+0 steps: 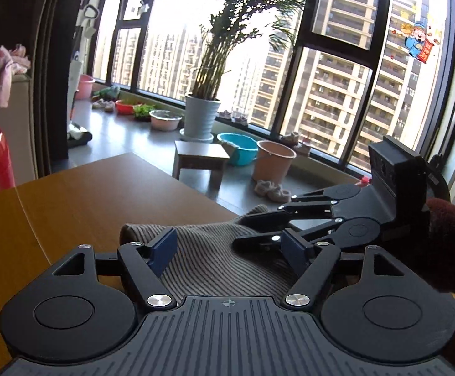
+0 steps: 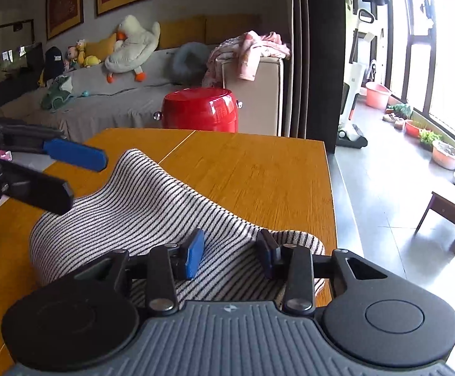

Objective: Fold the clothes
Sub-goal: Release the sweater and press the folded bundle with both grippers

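Note:
A striped beige-and-black garment lies bunched on the orange wooden table, near the table's edge. My left gripper is open wide, its blue pads standing on either side of the cloth with nothing pinched. In the right wrist view the left gripper hovers open over the garment's left end. My right gripper is open too, with the fabric lying slack between its fingers. From the left, the right gripper rests low on the garment's right side, held by a hand in a dark red sleeve.
The table edge drops to grey floor just beyond the garment. A red drum stool stands behind the table, before a sofa with plush toys. A small wooden stool, basins and a potted plant line the window.

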